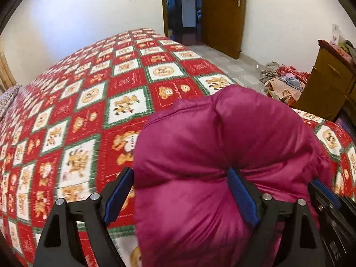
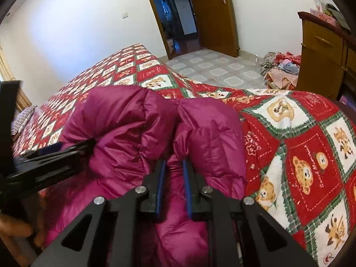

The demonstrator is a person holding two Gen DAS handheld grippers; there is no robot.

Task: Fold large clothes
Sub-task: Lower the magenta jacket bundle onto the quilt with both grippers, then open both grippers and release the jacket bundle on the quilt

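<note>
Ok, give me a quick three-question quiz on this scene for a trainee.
1. True or false: the right gripper is shut on the jacket.
2. The jacket rests on: A) a chair B) the bed C) a table.
3. Fill in: the door stands ____.
Key: 1 true; 2 B; 3 open.

No legible text in either view. Bedspread [image 2: 307, 155]: red squares carry stitched cursive lettering beside the bear motifs, too small and blurred to read. Door [image 2: 211, 15]: red ornament at its top edge, cut off, unreadable. Papers on the cabinet [image 2: 320, 42] top: print not resolvable.
</note>
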